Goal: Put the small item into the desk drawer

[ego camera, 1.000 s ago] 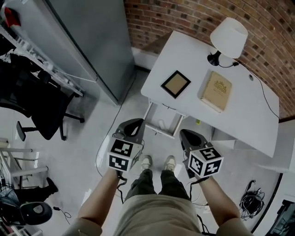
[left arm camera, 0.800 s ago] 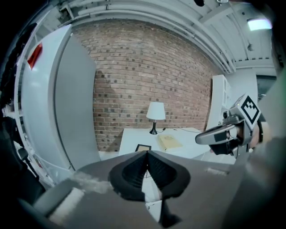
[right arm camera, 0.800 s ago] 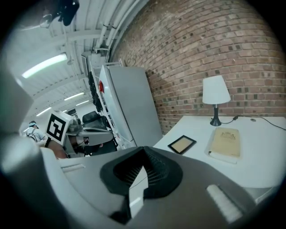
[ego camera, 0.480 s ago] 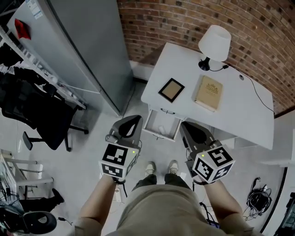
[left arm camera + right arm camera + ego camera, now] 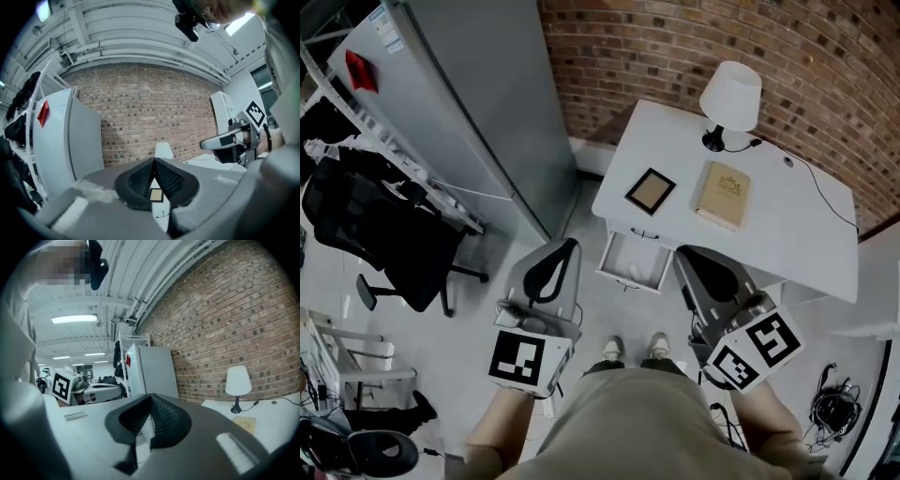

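The white desk [image 5: 787,239] stands against the brick wall, and its drawer [image 5: 610,251] is pulled open below the front edge. A small pale item [image 5: 629,271] seems to lie inside the drawer. On the desktop are a black picture frame [image 5: 650,190], a tan book [image 5: 723,194] and a white lamp [image 5: 730,92]. My left gripper [image 5: 560,251] hangs left of the drawer, shut and empty [image 5: 153,161]. On the drawer's right is my right gripper [image 5: 696,259], also shut and empty [image 5: 150,397]. Both are held high, apart from the desk.
A tall grey cabinet [image 5: 469,103] stands left of the desk, with a black office chair [image 5: 384,244] further left. Cables [image 5: 834,408] lie on the floor at the right. The person's shoes [image 5: 614,349] are on the grey floor before the drawer.
Both grippers have risen toward the head camera and now look bigger and lower in the picture. Their jaws stayed shut. The desk and drawer have not moved.
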Demonstrator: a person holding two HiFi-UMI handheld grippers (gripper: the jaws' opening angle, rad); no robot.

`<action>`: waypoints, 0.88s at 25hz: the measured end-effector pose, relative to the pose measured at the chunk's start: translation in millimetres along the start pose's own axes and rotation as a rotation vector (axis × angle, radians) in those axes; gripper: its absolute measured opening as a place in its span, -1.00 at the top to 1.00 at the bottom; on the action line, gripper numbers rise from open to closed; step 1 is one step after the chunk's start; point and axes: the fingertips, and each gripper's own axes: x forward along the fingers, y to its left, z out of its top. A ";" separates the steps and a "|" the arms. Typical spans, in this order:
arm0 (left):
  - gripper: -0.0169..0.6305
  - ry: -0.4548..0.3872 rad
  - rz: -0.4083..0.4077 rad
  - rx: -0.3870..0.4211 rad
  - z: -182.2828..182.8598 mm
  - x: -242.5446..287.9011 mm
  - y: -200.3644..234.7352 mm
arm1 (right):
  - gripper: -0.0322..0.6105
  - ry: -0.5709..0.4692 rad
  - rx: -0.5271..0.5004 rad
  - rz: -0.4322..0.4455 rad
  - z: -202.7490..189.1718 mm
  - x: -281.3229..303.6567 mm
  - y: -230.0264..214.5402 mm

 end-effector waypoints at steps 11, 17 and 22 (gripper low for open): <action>0.94 -0.030 0.019 0.027 14.1 -10.7 -5.7 | 0.89 -0.019 -0.039 0.034 12.2 -2.3 12.3; 0.94 -0.022 0.021 0.025 9.7 -6.6 -4.3 | 0.89 -0.015 -0.050 0.037 11.3 1.4 9.2; 0.94 -0.018 0.021 0.022 7.6 -1.3 -1.6 | 0.89 -0.029 -0.055 0.011 15.6 2.5 -5.1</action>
